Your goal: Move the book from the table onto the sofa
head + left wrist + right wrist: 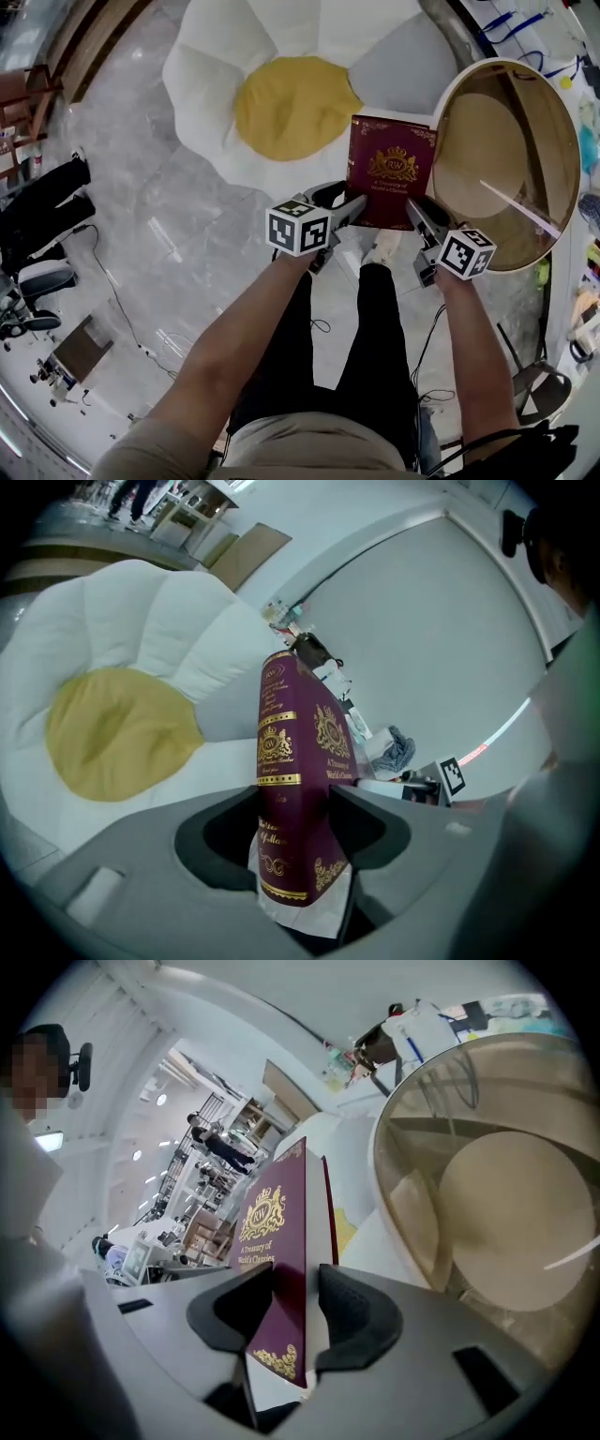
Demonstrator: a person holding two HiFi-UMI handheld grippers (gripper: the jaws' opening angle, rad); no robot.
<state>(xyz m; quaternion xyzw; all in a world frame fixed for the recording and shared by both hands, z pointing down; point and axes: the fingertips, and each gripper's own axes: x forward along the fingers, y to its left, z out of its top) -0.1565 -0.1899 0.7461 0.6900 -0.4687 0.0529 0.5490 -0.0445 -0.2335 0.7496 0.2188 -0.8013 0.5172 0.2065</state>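
A maroon book point(389, 169) with gold print hangs in the air between the flower-shaped sofa point(291, 103) and the round glass table point(511, 159). My left gripper point(352, 208) is shut on its near left corner and my right gripper point(419, 214) on its near right corner. In the left gripper view the book point(292, 771) stands spine-on between the jaws of the left gripper point(292, 822), with the white and yellow sofa point(122, 724) behind it. In the right gripper view the jaws of the right gripper point(295, 1307) clamp the book point(277, 1232) by its cover and page edge, beside the table point(487, 1194).
The person's legs in black trousers point(370, 328) stand on the pale marble floor below the book. Cables point(112, 300) and a stand with gear point(75, 352) lie at the left. A cluttered counter point(586, 262) runs along the right edge behind the table.
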